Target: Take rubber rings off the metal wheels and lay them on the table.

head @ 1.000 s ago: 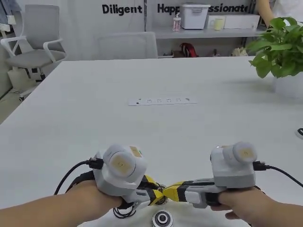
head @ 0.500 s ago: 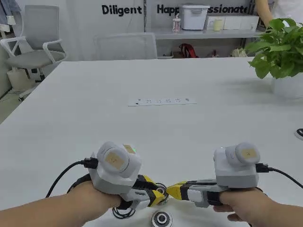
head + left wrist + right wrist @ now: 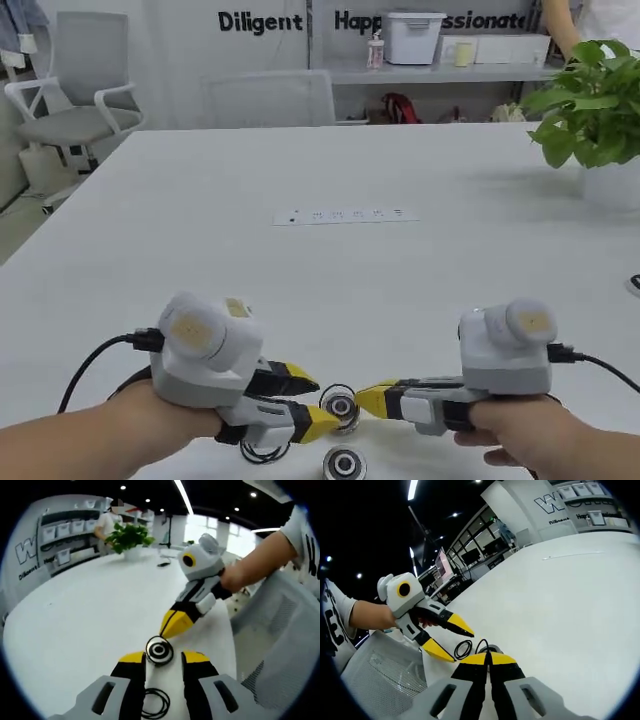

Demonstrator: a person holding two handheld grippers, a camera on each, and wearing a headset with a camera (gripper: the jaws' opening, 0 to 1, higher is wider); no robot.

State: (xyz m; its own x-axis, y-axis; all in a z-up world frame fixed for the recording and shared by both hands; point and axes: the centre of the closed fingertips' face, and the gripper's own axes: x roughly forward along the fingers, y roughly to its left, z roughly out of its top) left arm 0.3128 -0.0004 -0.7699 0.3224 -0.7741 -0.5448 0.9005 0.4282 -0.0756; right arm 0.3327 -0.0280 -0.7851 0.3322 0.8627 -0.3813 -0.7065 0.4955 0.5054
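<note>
A small metal wheel (image 3: 341, 408) rests on the white table (image 3: 330, 280) between my two grippers. A thin black rubber ring (image 3: 334, 391) loops up off it. My right gripper (image 3: 360, 398) is shut on that ring; in the right gripper view the ring (image 3: 481, 645) arcs up from the shut tips (image 3: 488, 656). My left gripper (image 3: 320, 402) is open, just left of the wheel. In the left gripper view the wheel (image 3: 159, 651) sits between its spread fingertips, with the right gripper (image 3: 166, 629) beyond. A second wheel (image 3: 343, 464) lies nearer me.
Loose black rings (image 3: 262, 452) lie on the table under my left gripper. A flush socket strip (image 3: 345, 214) is at mid-table, a potted plant (image 3: 590, 100) at the far right. Office chairs (image 3: 75, 100) stand behind the far edge.
My left gripper has opened, let go of the wheel and drawn back to the left. The right gripper has stayed shut at the wheel, with the ring now standing up from it.
</note>
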